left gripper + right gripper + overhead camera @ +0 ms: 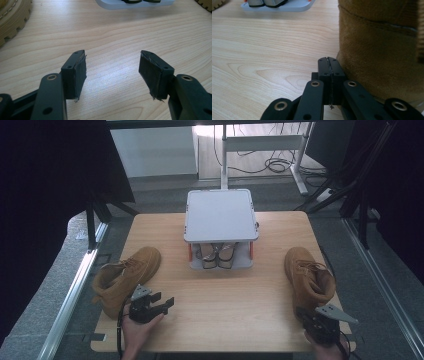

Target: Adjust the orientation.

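The likeliest slip is at the near right corner of the bench (165, 222), where the right gripper (329, 59) has its jaws pressed together on nothing and sits just beside the heel of the right boot (307, 275); pushed forward like that, it would probably shove or tip the boot toward the right edge rather than take hold of it. The suede heel wall looks soft and tall (a shallow pinch may well slide off it). The left gripper (112, 63) stands with its jaws wide apart over bare wood near the front edge, nothing between them, and the left boot (125, 277) lies just beside it at the left edge, its sole hanging a little past the bench, so a clumsy nudge could send it off. By count: two tan boots, two grippers, one grey two-tier rack (221, 215) at the middle of the back edge, one pair of sandals (218, 255) on its lower shelf.
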Available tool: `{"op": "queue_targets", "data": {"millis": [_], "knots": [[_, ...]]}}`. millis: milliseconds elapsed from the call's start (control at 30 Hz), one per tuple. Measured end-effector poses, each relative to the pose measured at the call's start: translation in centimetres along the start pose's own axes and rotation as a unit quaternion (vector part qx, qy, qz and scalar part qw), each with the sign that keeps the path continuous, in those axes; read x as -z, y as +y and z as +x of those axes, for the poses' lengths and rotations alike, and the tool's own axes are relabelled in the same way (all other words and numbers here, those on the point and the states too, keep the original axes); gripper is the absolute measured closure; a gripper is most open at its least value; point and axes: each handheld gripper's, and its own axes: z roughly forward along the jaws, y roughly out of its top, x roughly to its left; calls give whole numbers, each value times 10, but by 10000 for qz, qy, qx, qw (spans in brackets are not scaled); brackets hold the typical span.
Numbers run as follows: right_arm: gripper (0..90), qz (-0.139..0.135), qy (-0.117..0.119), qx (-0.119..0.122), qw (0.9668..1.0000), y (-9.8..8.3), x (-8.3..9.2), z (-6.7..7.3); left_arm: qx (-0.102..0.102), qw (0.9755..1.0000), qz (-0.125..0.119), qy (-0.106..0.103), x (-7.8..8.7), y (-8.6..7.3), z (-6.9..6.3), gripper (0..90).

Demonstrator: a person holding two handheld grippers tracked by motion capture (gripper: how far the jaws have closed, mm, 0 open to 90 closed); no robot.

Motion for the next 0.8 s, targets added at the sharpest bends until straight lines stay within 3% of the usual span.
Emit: {"op": "queue_targets", "data": {"millis": [500, 800], "knots": [[895, -130, -23, -307, 9994, -9, 20, -31, 79, 10000, -1, 10, 1, 0, 3, 389], [894, -293, -208, -454, 9983, -13, 32, -57, 97, 10000, 5, 9, 1, 0, 5, 390]]}}
